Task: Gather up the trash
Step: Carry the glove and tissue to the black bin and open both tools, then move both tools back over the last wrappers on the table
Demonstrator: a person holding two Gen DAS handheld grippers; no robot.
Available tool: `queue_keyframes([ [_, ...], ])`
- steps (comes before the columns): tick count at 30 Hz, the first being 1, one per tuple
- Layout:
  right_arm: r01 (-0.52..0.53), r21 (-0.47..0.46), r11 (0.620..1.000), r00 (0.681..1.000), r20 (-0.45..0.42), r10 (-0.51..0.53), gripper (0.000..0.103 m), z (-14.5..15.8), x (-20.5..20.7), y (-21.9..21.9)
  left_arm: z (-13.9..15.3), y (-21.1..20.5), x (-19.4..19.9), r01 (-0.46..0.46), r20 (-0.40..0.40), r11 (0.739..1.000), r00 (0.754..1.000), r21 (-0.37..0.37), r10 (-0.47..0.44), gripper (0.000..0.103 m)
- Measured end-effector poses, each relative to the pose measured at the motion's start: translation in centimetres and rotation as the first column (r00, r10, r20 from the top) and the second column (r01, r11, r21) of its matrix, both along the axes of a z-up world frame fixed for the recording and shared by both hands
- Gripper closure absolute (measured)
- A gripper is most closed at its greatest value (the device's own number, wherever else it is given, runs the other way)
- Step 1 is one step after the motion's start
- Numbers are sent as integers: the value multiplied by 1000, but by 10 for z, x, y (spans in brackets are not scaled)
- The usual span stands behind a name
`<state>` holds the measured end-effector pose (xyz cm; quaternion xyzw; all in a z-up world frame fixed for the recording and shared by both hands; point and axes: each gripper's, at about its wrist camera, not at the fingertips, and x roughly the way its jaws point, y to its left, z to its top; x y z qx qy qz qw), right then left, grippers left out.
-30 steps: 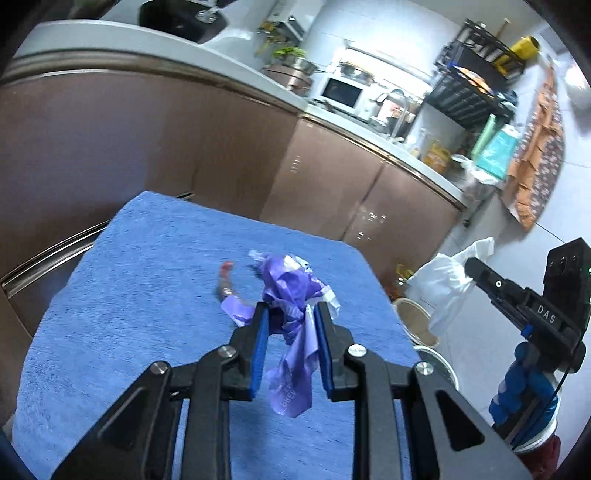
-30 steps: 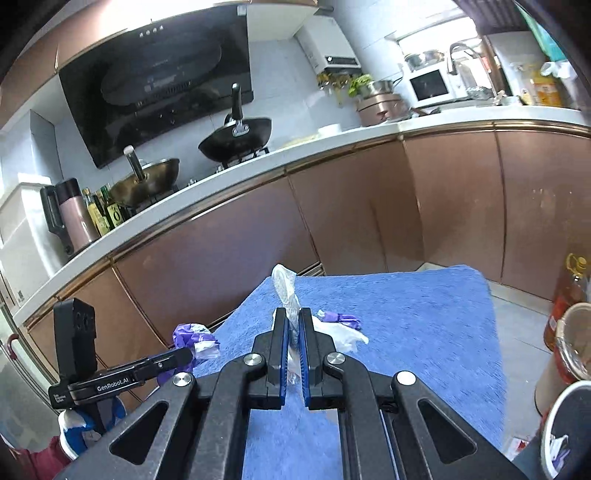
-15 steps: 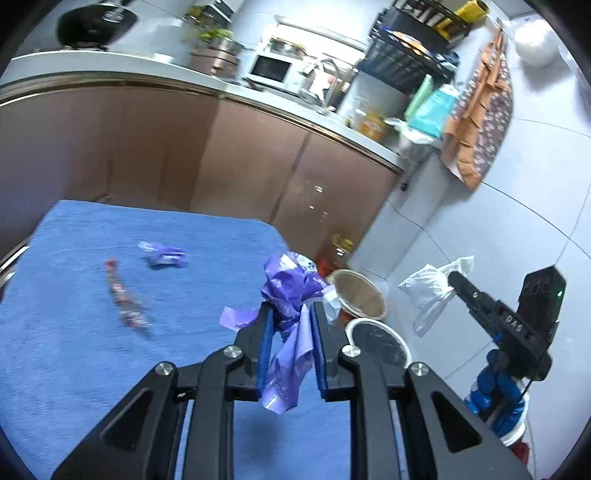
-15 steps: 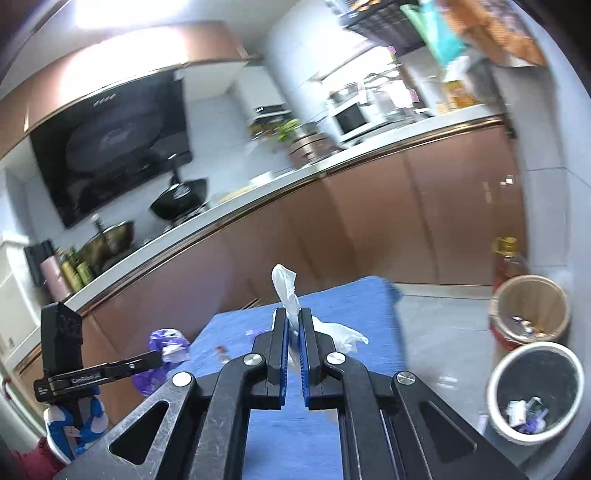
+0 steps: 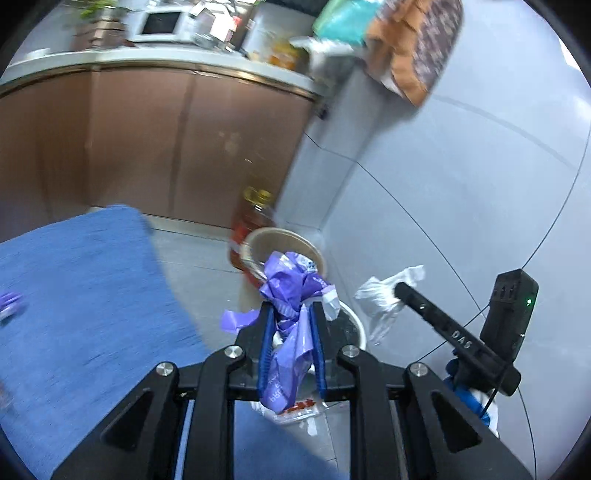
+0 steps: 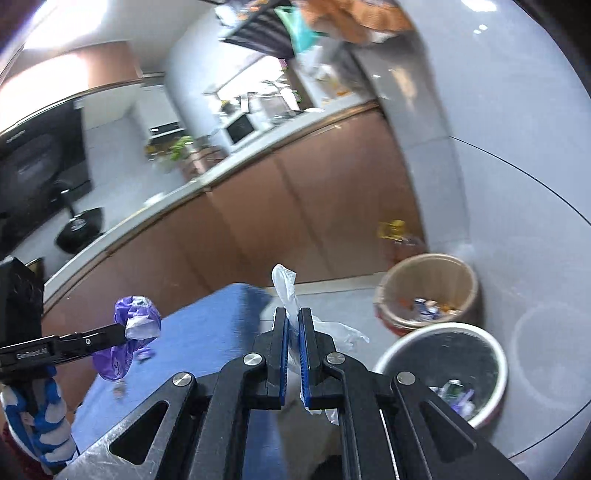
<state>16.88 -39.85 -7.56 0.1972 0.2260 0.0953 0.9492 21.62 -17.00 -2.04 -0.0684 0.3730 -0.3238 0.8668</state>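
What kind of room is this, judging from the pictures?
Most likely a home kitchen: a microwave stands on a long counter above brown cabinets, and a black wok sits near a range hood.

Bright ceiling glare, motion blur, dark fisheye corners.

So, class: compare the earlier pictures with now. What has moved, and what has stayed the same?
Both hand-held grippers swung off the blue cloth toward the floor bins. The left, its jaws closing slightly, still grips the purple wrapper; the right stays shut on clear plastic.
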Motion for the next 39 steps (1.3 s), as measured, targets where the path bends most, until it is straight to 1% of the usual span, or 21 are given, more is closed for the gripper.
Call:
queue_keyframes([
  [1, 18, -4, 1000, 1000, -13, -18, 97, -6, 4, -7, -5, -11, 6, 15, -8, 1000, 1000, 1, -15, 85],
  [2, 34, -9, 999, 999, -27, -34, 97, -11, 8, -15, -13, -32, 17, 39, -22, 999, 999, 7, -38, 85],
  [5, 73, -38, 997, 995, -68, -75, 97, -26, 20, -31, -33, -78, 39, 84, -54, 996, 995, 28, -83, 85],
  [8, 102, -54, 993, 988, -111, -108, 97, -44, 31, -44, -55, -112, 56, 111, -87, 993, 991, 48, -107, 85],
  [11, 132, -70, 989, 978, -151, -141, 97, -61, 40, -53, -77, -141, 73, 129, -130, 990, 984, 53, -122, 85],
  [15, 171, -83, 982, 965, -189, -184, 95, -78, 46, -61, -98, -168, 89, 135, -177, 989, 976, 56, -123, 84],
  [19, 204, -141, 969, 948, -217, -231, 95, -88, 47, -65, -117, -190, 106, 132, -247, 990, 962, 44, -117, 80],
  [20, 209, -150, 966, 946, -219, -239, 92, -89, 46, -65, -121, -192, 110, 134, -266, 990, 956, 34, -120, 78],
  [21, 213, -158, 964, 944, -222, -245, 88, -90, 45, -67, -124, -193, 113, 136, -278, 990, 953, 28, -123, 76],
  [23, 225, -178, 958, 938, -226, -263, 83, -91, 43, -68, -130, -197, 117, 134, -298, 991, 947, 21, -121, 63],
  [25, 233, -187, 954, 934, -229, -273, 83, -92, 42, -70, -133, -198, 118, 131, -309, 991, 943, 13, -121, 62],
  [27, 243, -200, 949, 930, -230, -287, 79, -91, 37, -69, -133, -195, 115, 131, -312, 991, 942, 8, -122, 62],
  [31, 251, -222, 942, 928, -223, -300, 75, -84, 35, -64, -124, -184, 110, 124, -290, 992, 950, 9, -116, 62],
  [33, 255, -231, 939, 928, -214, -304, 66, -79, 32, -60, -117, -174, 106, 112, -277, 994, 955, 10, -105, 62],
  [35, 258, -238, 936, 932, -196, -306, 60, -70, 26, -51, -107, -160, 101, 94, -257, 995, 963, 13, -88, 62],
  [39, 252, -258, 933, 941, -162, -299, 54, -51, 15, -30, -89, -134, 90, 66, -226, 998, 972, 11, -62, 62],
])
